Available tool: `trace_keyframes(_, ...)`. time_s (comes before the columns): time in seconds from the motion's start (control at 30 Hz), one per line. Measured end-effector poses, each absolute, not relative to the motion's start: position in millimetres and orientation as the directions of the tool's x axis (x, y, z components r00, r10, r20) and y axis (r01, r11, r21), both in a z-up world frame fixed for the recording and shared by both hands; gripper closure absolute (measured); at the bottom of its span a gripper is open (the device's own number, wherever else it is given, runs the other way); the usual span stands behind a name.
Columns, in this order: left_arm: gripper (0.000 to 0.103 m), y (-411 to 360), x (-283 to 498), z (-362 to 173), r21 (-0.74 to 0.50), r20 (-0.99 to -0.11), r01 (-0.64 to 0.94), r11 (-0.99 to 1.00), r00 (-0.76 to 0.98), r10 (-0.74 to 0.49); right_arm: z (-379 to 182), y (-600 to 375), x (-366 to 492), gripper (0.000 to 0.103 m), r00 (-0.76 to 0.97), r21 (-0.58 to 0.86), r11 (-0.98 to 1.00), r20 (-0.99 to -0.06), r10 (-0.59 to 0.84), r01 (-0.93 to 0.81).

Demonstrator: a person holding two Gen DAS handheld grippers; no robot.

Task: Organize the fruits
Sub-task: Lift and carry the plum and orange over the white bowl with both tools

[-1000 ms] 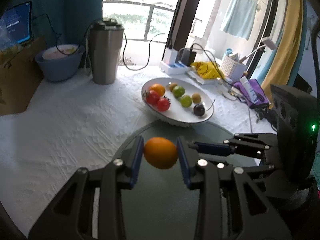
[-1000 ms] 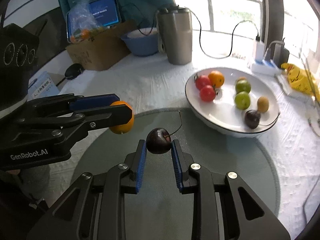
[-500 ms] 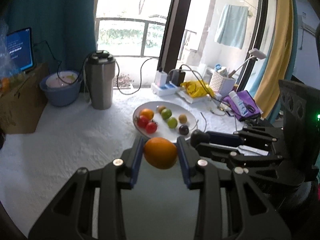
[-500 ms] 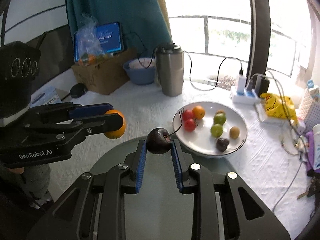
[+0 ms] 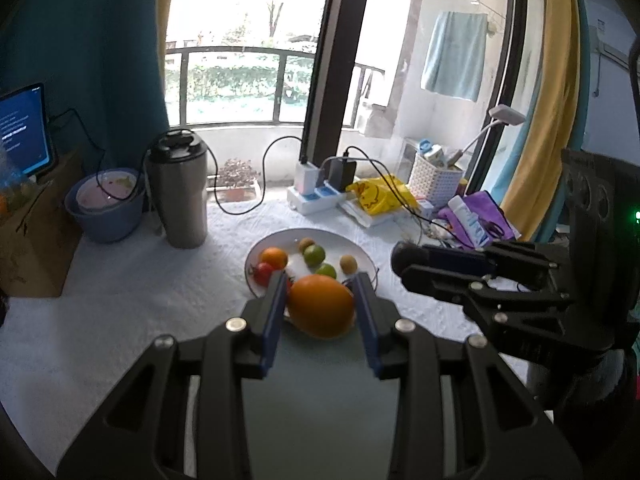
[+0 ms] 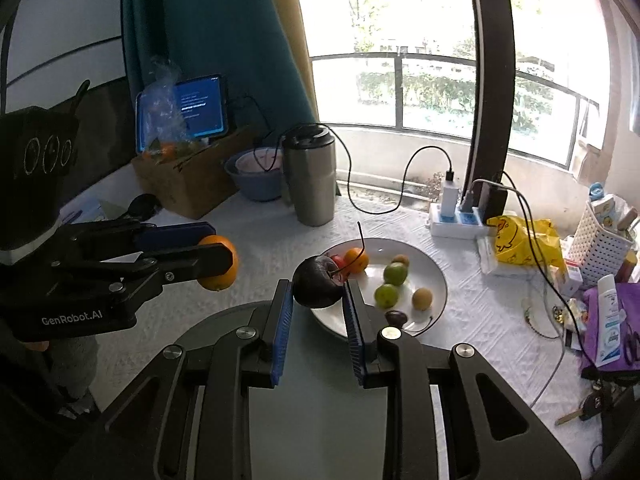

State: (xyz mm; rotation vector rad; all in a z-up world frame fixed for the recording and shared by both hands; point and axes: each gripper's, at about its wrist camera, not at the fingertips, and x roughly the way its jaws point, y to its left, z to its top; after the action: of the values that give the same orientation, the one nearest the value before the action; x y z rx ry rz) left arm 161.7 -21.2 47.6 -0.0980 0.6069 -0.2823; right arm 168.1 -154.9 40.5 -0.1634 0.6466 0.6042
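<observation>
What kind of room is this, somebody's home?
Most likely a lived-in home by a balcony: a towel hangs outside, and a plate of fruit and a steel tumbler share a cluttered table.

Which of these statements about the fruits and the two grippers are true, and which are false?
1. The left gripper holds an orange between its fingers. True.
2. The right gripper is open and holds nothing. False: it is shut on a dark cherry with a long stem.
3. Two green fruits lie on the white plate. True.
4. The steel tumbler lies on its side. False: it stands upright behind the plate.
5. The plate holds no orange. False: a smaller orange fruit lies there beside a red tomato.
</observation>
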Motion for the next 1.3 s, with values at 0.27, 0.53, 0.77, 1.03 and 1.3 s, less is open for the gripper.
trace_keyframes(0.27,0.067,-28,182,46,-0.173,-0.559,0.243,0.954,0.773,-0.298,42,-168,189,0.076,0.643,0.047,0.828,-0.606,0.469,-0.559)
trace_keyframes(0.53,0.067,-32,207,35,-0.187,-0.584,0.245,0.951,0.751,-0.308,34,-174,212,0.076,0.633,0.061,0.834,-0.621,0.462,-0.549)
trace_keyframes(0.77,0.067,-33,231,18,-0.207,-0.621,0.237,0.949,0.717,-0.315,18,-176,233,0.076,0.607,0.086,0.838,-0.65,0.458,-0.54)
trace_keyframes(1.03,0.067,-36,256,-5,-0.224,-0.662,0.229,0.947,0.678,-0.32,-5,-175,255,0.076,0.567,0.119,0.835,-0.683,0.461,-0.537)
trace_keyframes(1.3,0.067,-38,280,-27,-0.242,-0.698,0.222,0.945,0.637,-0.328,-24,-175,276,0.076,0.537,0.147,0.835,-0.703,0.465,-0.53)
